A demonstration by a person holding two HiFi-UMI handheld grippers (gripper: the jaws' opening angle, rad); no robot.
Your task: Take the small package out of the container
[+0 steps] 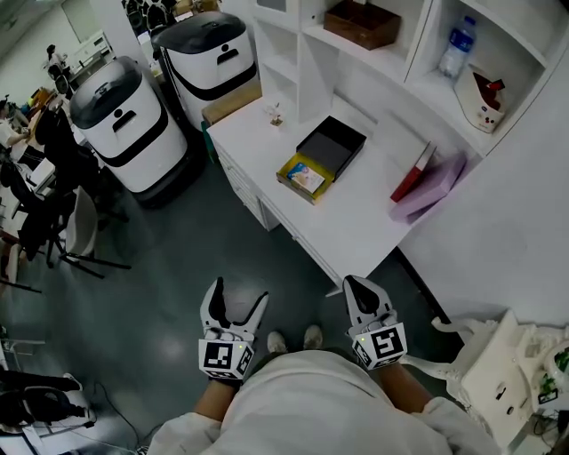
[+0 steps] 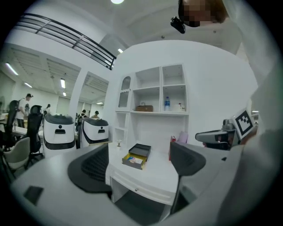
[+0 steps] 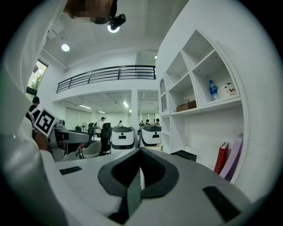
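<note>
On the white desk stands a yellow open container with a small printed package inside, and its black lid lies just behind it. Both grippers hang low, well short of the desk, close to the person's body. My left gripper is open wide with nothing between its fingers; in the left gripper view the container and lid show far off between the jaws. My right gripper is shut and empty, its pads meeting in the right gripper view.
A red book and a purple folder lean at the desk's right end. The shelves above hold a brown box and a water bottle. Two white-and-black machines stand to the left, and a white bag lies at lower right.
</note>
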